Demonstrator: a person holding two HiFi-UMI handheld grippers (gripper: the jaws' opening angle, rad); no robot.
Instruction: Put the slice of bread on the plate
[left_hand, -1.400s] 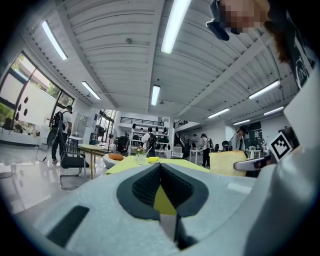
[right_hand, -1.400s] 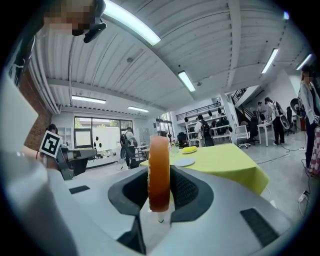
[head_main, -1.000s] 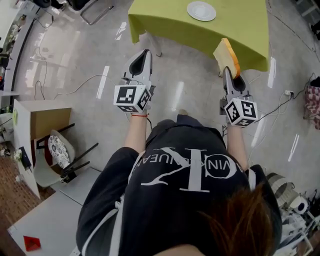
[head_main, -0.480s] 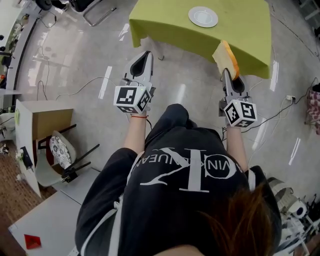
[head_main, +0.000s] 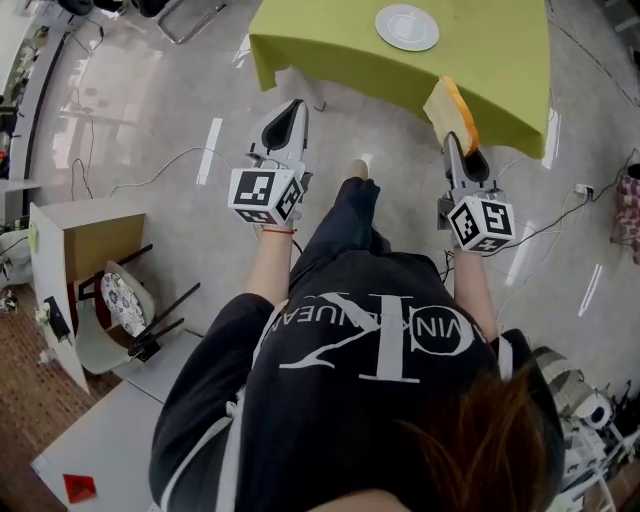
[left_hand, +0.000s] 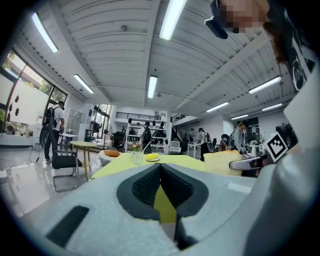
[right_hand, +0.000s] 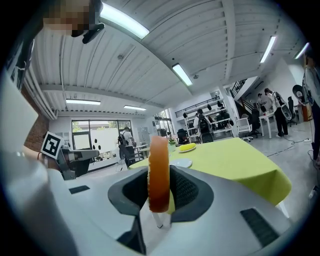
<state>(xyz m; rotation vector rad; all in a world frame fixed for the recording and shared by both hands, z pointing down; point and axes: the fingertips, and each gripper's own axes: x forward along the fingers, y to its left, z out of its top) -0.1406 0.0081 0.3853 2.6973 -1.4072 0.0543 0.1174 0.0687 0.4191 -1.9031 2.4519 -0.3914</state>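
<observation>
We are clamping the bread slice (head_main: 452, 110) upright in our right gripper (head_main: 453, 140), upper right, just below the plate (head_main: 407, 27); we are holding our left gripper (head_main: 295, 104) clenched, empty.

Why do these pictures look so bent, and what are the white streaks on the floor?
Head view: the streaks are lamp glare on the glossy floor; edges bow from a wide lens. Left gripper view: dark round corners, ceiling lamps curve. Right gripper view: same bowing; the bread looms large.
</observation>
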